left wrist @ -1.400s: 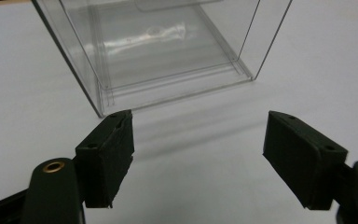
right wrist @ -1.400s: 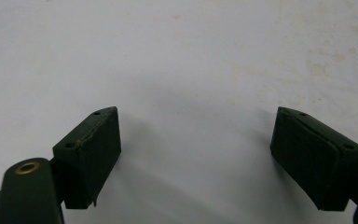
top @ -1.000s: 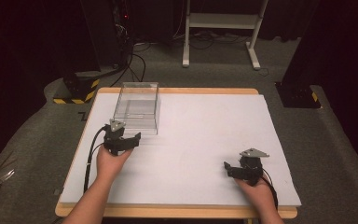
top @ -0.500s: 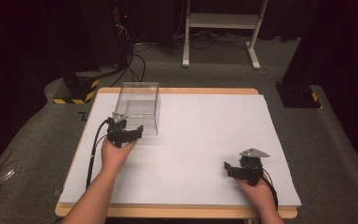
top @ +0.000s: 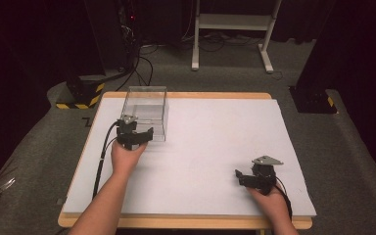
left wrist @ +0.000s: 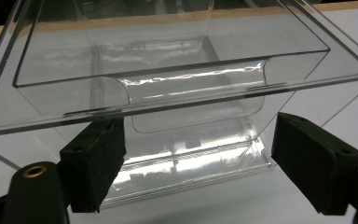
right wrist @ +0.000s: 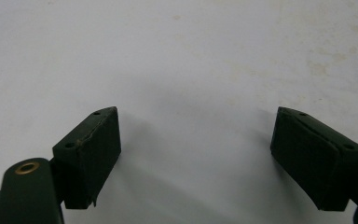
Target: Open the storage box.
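My left gripper (top: 143,135), jaws just opened wide, faces the clear box (top: 145,111) at the tabletop's (top: 215,147) far left, so I should center on its near wall before squeezing.

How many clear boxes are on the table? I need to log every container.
1: the clear box sits at the table's far left, just ahead of the left tongs. None seems hidden.
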A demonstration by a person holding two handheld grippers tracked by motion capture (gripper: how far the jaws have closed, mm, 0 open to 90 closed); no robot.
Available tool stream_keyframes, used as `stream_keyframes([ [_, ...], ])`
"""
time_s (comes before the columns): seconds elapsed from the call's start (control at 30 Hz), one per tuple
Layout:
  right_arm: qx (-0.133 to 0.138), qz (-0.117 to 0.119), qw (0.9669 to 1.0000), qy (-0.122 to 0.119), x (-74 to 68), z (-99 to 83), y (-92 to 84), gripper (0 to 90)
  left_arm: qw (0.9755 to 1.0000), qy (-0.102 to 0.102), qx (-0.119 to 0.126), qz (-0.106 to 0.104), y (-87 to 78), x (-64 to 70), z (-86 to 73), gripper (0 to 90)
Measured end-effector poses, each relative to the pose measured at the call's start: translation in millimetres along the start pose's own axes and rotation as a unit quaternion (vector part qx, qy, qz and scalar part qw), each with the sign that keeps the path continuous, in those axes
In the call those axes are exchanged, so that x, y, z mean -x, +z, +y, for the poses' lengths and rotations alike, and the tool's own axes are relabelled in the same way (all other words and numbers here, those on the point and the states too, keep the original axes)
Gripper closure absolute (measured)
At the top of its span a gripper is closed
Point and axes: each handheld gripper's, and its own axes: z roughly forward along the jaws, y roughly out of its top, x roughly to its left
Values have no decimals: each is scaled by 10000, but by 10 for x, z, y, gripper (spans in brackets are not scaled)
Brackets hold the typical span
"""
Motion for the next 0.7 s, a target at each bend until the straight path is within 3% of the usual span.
stream_keyframes([
  [0.3, -2, -2, 10000, -1, 0, 0, 0, 159, 9996, 39, -76, 252, 45, 86, 37, 163],
  [0.43, -8, 1, 10000, -2, 0, 1, -1, 159, 9993, -45, 11, 367, 6, 94, 53, 256],
  [0.53, -3, -4, 10000, -3, -1, 0, 0, 159, 9990, -154, 35, 417, 2, 105, 59, 276],
  [0.7, -4, 11, 10000, 0, 2, 0, -1, 159, 9986, -71, 56, 516, -5, 125, 48, 322],
])
